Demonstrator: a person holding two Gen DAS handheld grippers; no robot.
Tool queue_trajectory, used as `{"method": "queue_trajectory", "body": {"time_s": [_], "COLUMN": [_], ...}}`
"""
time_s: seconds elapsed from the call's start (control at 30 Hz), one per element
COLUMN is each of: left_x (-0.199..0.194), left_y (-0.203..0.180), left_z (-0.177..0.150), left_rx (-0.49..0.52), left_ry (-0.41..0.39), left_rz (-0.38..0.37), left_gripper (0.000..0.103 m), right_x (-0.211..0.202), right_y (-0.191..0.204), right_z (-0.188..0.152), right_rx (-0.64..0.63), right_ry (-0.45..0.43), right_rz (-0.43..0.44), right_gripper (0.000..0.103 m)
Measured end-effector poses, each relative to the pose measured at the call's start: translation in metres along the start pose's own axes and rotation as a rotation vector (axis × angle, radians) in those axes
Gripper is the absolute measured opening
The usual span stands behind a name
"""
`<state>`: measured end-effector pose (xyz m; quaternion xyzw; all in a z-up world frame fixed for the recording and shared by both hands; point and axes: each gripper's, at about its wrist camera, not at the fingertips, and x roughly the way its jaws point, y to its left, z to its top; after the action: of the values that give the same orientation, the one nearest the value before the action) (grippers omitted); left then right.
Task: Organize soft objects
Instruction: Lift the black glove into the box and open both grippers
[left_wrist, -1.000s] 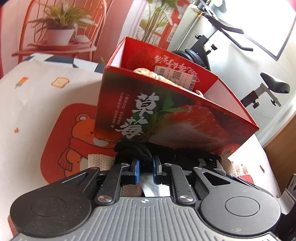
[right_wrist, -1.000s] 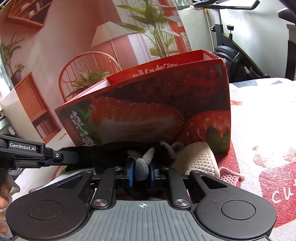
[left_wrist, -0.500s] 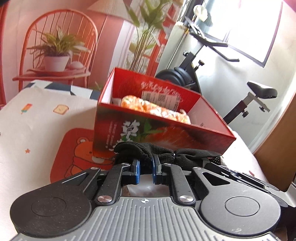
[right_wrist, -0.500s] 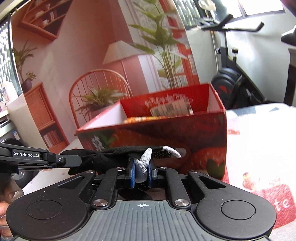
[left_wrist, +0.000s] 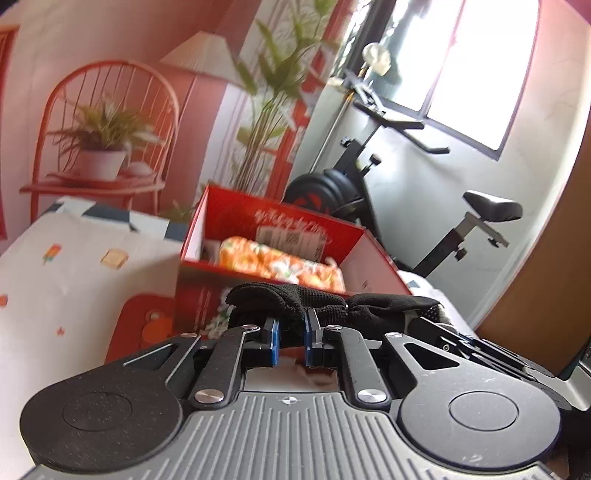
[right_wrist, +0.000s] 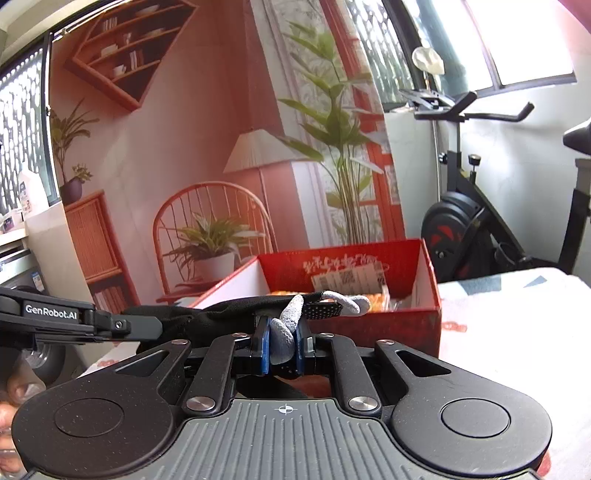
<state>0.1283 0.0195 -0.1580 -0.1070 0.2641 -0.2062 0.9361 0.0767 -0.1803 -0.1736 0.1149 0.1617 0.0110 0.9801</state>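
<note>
A black glove (left_wrist: 295, 301) with grey fingertips (right_wrist: 291, 312) is stretched between both grippers, held in the air in front of the red strawberry box (left_wrist: 207, 295). My left gripper (left_wrist: 291, 334) is shut on its black cuff end. My right gripper (right_wrist: 282, 341) is shut on its grey finger end. The open box (right_wrist: 428, 321) holds an orange patterned soft bundle (left_wrist: 280, 264) and a labelled packet (right_wrist: 347, 278). The other gripper's body shows at the edge of each view.
The box stands on a table with a cartoon-print cloth (left_wrist: 74, 280) and a red bear mat (left_wrist: 144, 325). An exercise bike (left_wrist: 424, 199) stands behind on the right. A painted backdrop with a chair and plants (right_wrist: 214, 236) is behind the table.
Both grippers have risen with the glove from the table in front of the box to above the level of its rim. The box's inside now shows.
</note>
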Motion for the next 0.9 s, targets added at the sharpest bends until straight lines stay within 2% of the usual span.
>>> {"method": "queue_trajectory", "body": {"time_s": [0.17,0.43,0.57,0.73,0.9], "left_x": [0.01,0.05,0.07,0.092,0.113], "left_y": [0.001,-0.007,-0.004,0.004,0.018], "left_z": [0.021,0.06,0.071,0.074,0.064], "left_rx": [-0.034,0.043,0.043,0.043,0.007], "left_ry": [-0.001,-0.018,-0.003,0.039,0.106], "left_rz": [-0.052,-0.046,-0.037,-0.008,0.013], "left_gripper": [0.014,0.014,0.014,0.014,0.014], "right_x": [0.007,0.052,0.081,0.114,0.14], "right_y": [-0.006,-0.03,-0.04,-0.047,-0.051], "right_z": [0.021,0.062,0.076,0.077,0.063], "right_rx": [0.002,0.012,0.032,0.044,0.069], "right_ry": [-0.021,-0.008,0.017,0.088,0.17], "right_rz": [-0.013,-0.023,-0.041,-0.057,-0.068], "right_gripper": [0.012,0.012,0.012,0.012,0.012]}}
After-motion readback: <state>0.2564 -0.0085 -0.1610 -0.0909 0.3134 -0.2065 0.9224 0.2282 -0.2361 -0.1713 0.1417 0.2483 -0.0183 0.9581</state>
